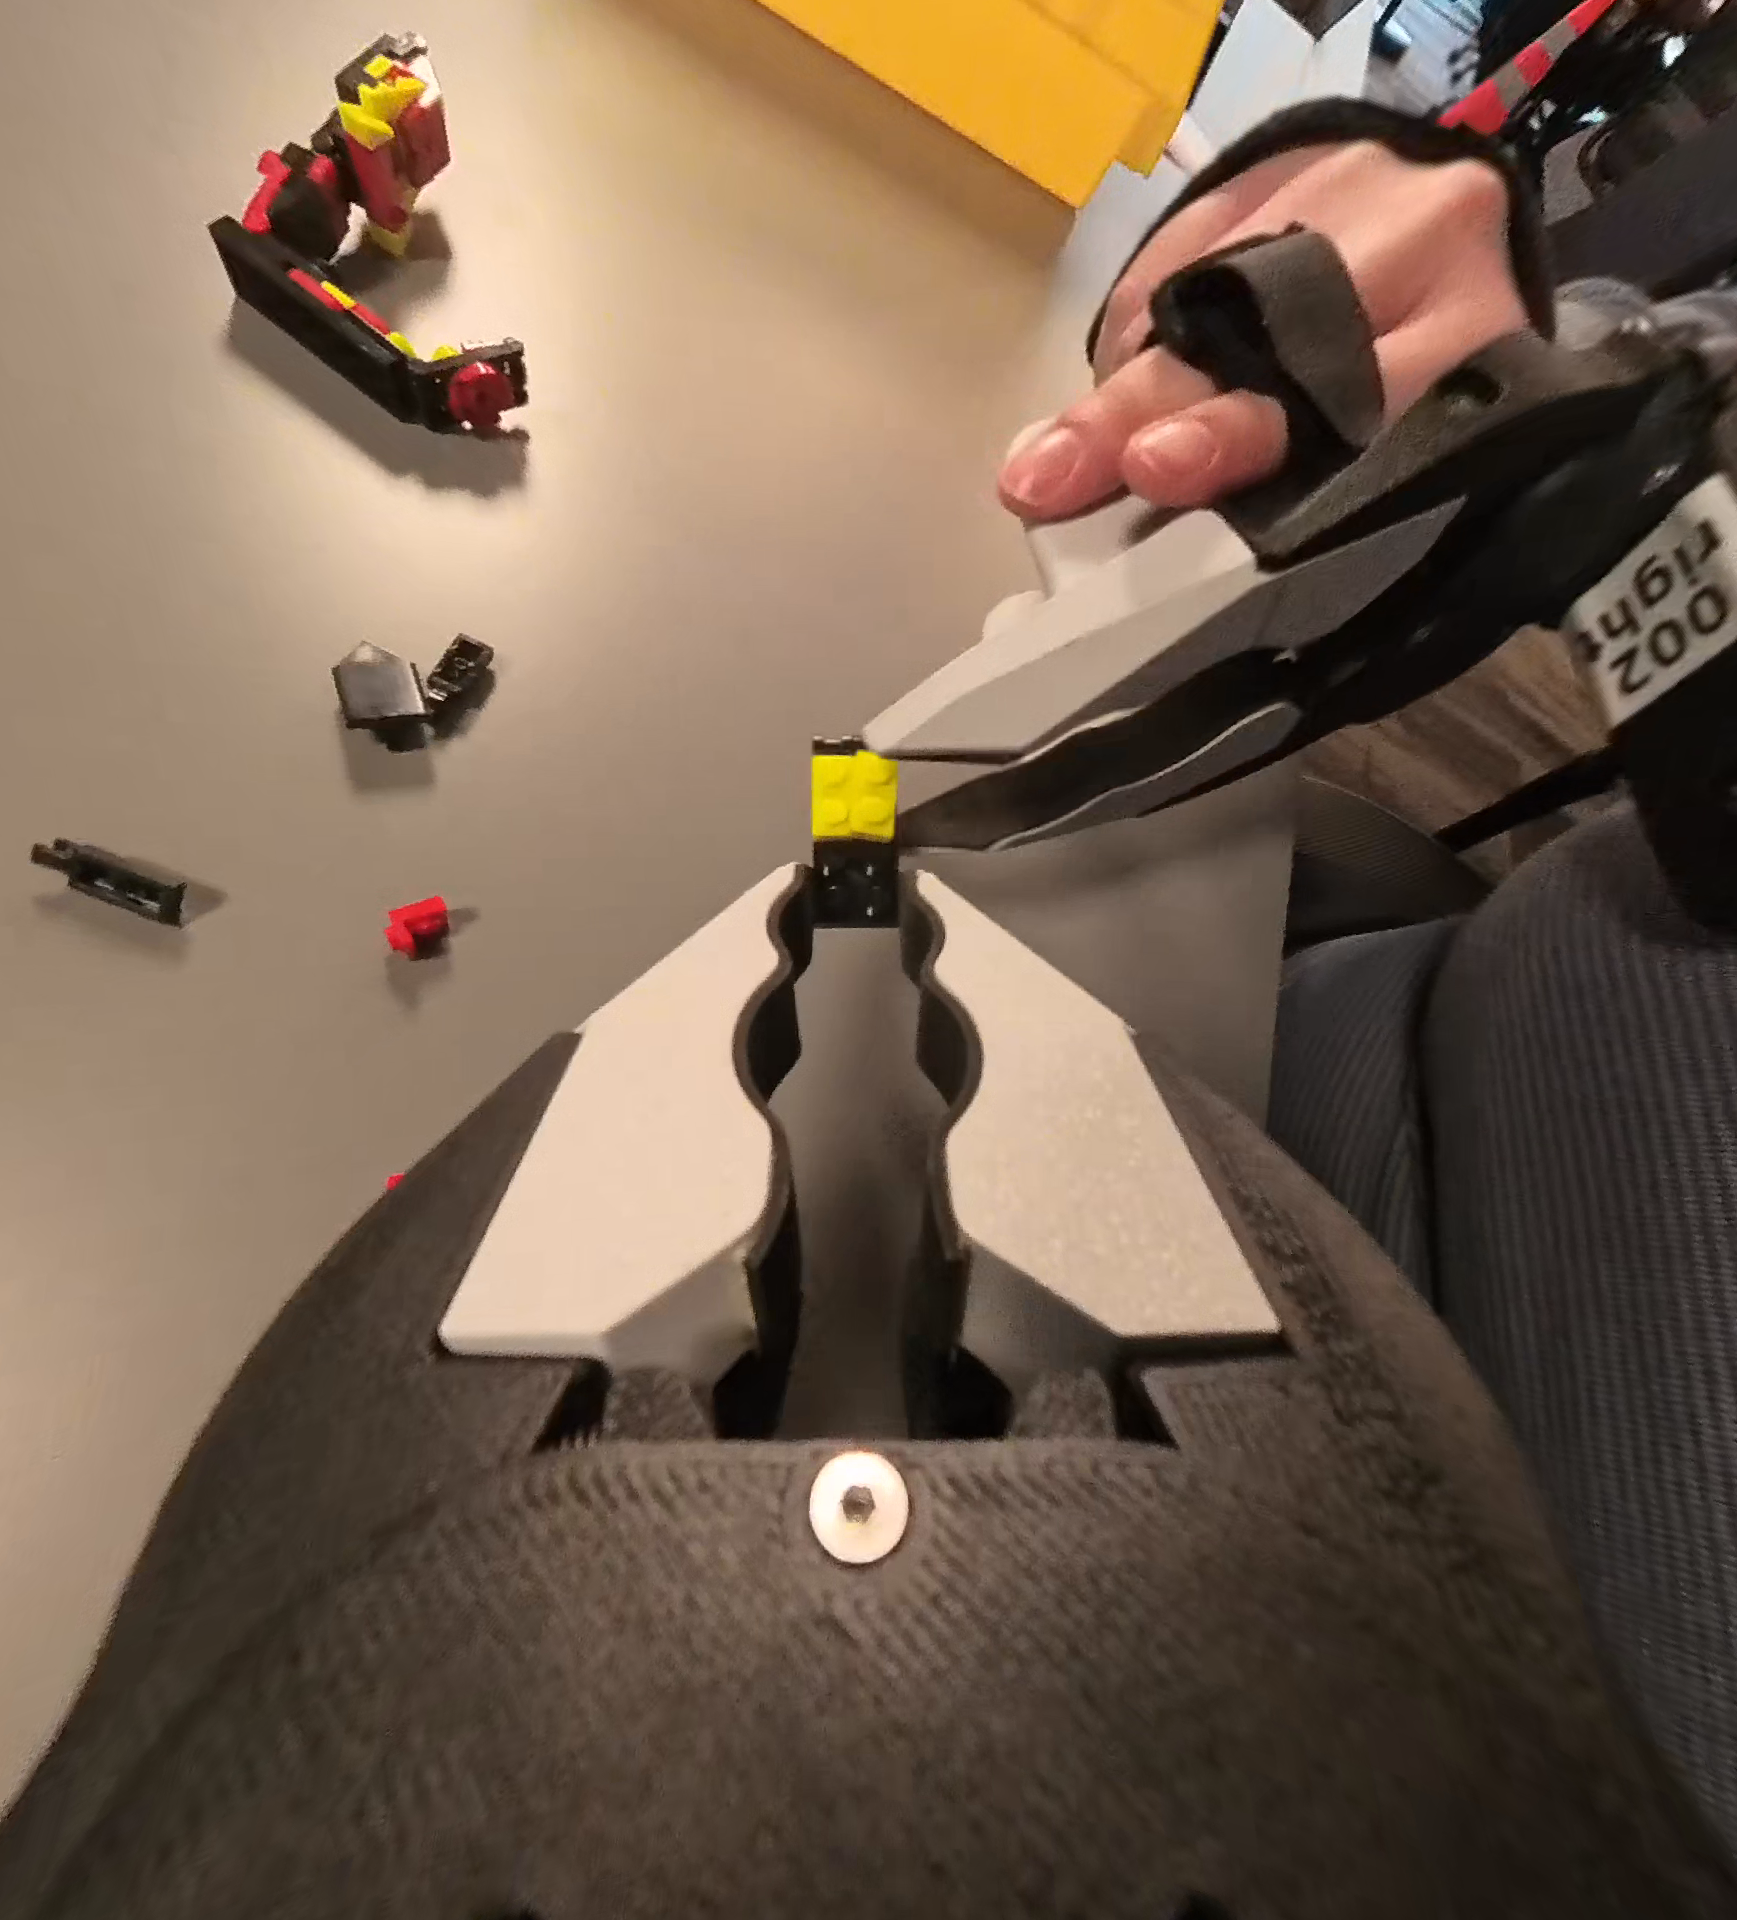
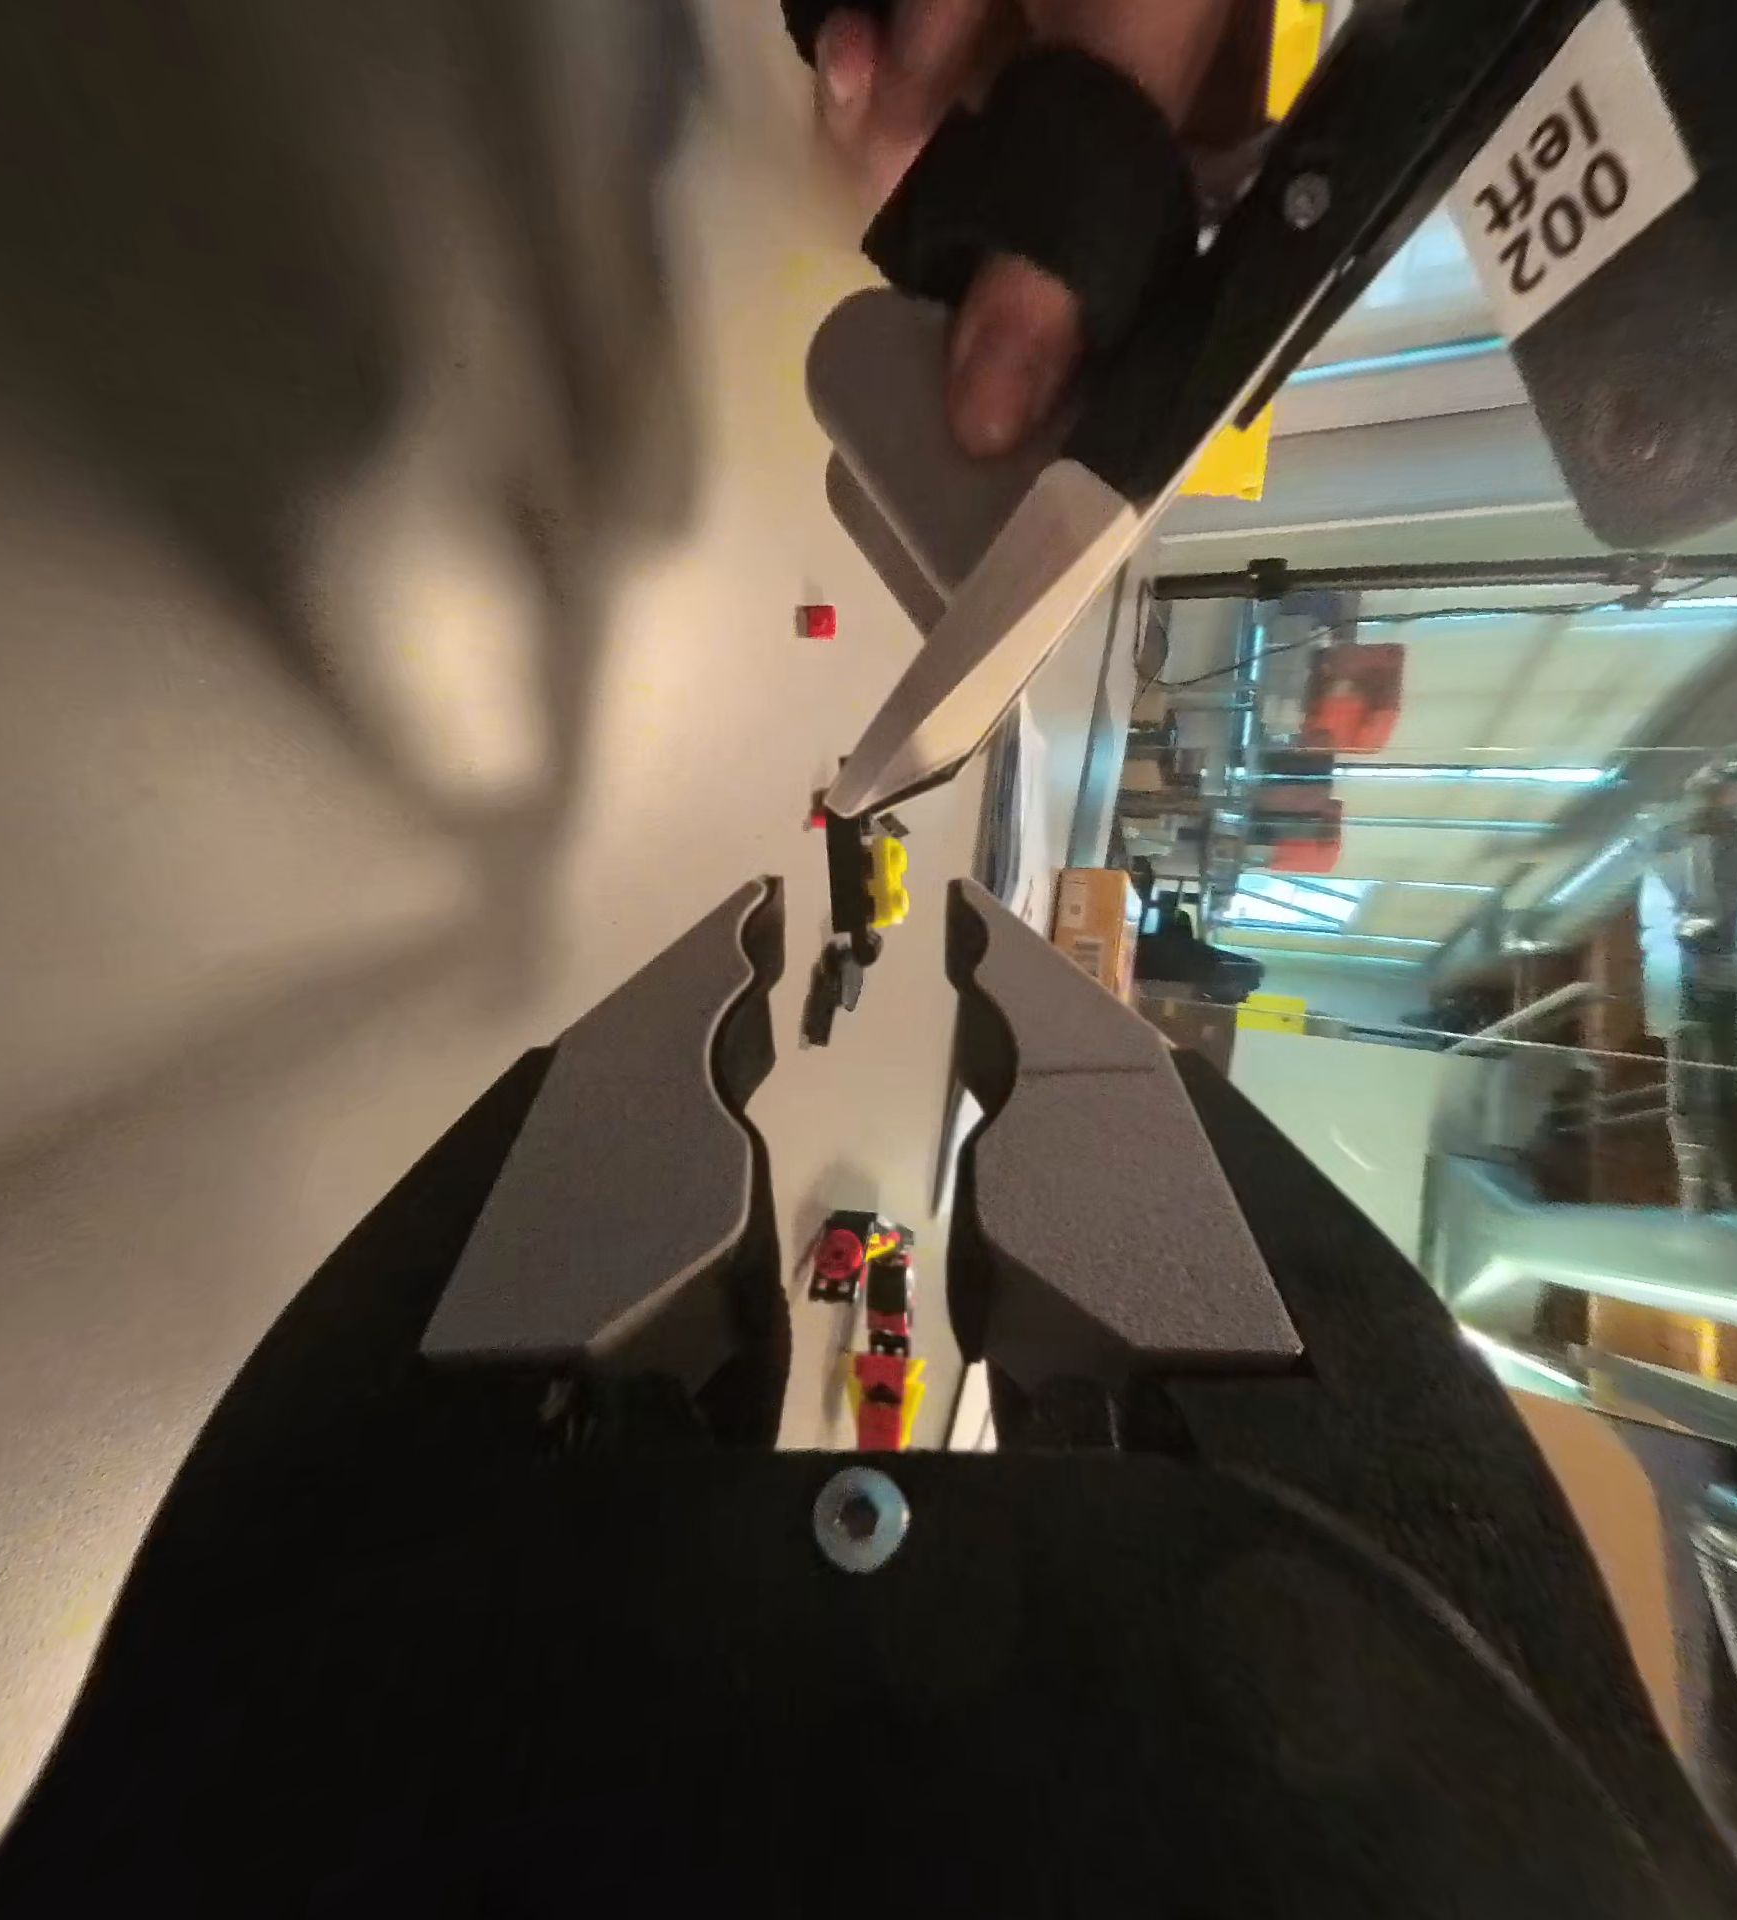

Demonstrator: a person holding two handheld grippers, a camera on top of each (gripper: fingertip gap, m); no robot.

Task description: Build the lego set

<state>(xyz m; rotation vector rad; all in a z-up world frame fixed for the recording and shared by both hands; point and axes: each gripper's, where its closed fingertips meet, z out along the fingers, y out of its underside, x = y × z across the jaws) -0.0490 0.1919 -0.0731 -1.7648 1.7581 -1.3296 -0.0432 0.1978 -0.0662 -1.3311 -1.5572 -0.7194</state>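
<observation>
lego piece (image 1: 851,836) pinched by left claw (image 1: 851,883); right view shows right claw (image 2: 864,914) released.

Table (image 1: 739,436): pale beige, smooth, matte.
Yellow box (image 1: 999,73): on the table's far side.
Chair (image 1: 1570,1195): grey ribbed fabric, beside the table edge.
Cardboard box (image 2: 1092,930): brown, beyond the table.
Shelving (image 2: 1259,748): metal, far off, blurred.

White printed label (image 1: 1674,623) on the dark body of the right gripper, right of the frame, white printed label (image 2: 1560,197) on the left gripper's body, upper right, brown carton (image 2: 1092,925) with a small barcode sticker
</observation>
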